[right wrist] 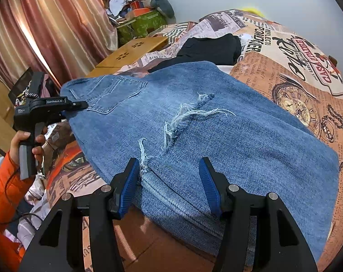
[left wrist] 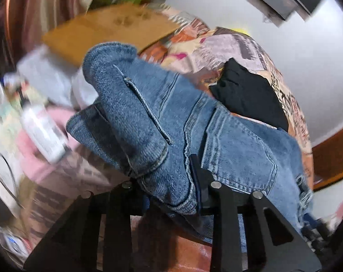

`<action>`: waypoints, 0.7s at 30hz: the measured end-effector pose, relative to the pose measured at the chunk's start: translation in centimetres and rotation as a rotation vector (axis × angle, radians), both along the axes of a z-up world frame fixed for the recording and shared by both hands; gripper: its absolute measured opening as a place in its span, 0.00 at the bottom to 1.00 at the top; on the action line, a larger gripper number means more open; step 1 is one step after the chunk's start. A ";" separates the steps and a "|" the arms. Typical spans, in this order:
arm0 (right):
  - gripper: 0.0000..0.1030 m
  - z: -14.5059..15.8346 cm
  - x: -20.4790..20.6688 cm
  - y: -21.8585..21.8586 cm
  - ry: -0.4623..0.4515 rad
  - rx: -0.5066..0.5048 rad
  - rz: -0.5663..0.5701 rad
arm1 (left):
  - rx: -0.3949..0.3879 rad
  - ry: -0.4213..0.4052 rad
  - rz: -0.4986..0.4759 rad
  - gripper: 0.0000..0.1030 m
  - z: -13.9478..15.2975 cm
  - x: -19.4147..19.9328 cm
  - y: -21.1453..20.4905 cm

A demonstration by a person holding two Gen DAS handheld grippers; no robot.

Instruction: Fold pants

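Denim dominates: faded blue ripped jeans [right wrist: 194, 122] spread over a newspaper-print bedspread [right wrist: 303, 83], filling the frame's centre. Left gripper [left wrist: 171, 181] pinches the bunched waistband, lower centre; right gripper [right wrist: 169, 181] stands half-wide astride the frayed hem.

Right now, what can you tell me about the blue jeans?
The jeans are faded blue denim, lying partly folded on the printed bedspread, back pocket up and a frayed rip across the middle. The left gripper pinches the waistband end, bunching it. The right gripper straddles the near hem. A black garment lies behind.
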State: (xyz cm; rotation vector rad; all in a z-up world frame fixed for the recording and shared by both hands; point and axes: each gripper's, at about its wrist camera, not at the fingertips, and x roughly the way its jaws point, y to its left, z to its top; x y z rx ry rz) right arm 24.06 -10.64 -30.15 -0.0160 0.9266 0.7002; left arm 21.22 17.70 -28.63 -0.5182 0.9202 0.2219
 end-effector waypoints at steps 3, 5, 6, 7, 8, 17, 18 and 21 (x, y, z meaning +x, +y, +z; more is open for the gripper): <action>0.50 0.2 0.0 -0.3 0.006 0.007 -0.006 | 0.068 -0.041 -0.024 0.27 2.1 0.2 -0.8; 0.50 0.5 -0.1 -0.7 0.010 0.016 -0.010 | 0.101 -0.070 -0.036 0.27 3.5 0.1 -1.2; 0.50 0.7 -0.2 -0.9 0.012 0.024 -0.013 | 0.125 -0.088 -0.046 0.27 4.5 0.0 -1.5; 0.50 0.9 -0.2 -1.4 0.014 0.041 -0.018 | 0.150 -0.105 -0.058 0.27 5.4 -0.1 -1.9; 0.50 1.2 -0.2 -1.8 0.012 0.056 -0.028 | 0.172 -0.121 -0.068 0.26 6.1 0.0 -2.4; 0.50 5.1 -1.3 -8.5 -0.116 0.097 -0.183 | 0.327 -0.299 -0.226 0.26 13.9 0.6 -8.9; 0.50 5.2 -1.4 -9.5 -0.123 0.096 -0.209 | 0.327 -0.319 -0.250 0.26 14.7 0.7 -9.8; 0.50 4.7 -1.3 -12.8 -0.123 0.081 -0.300 | 0.314 -0.362 -0.314 0.26 16.4 1.2 -12.4</action>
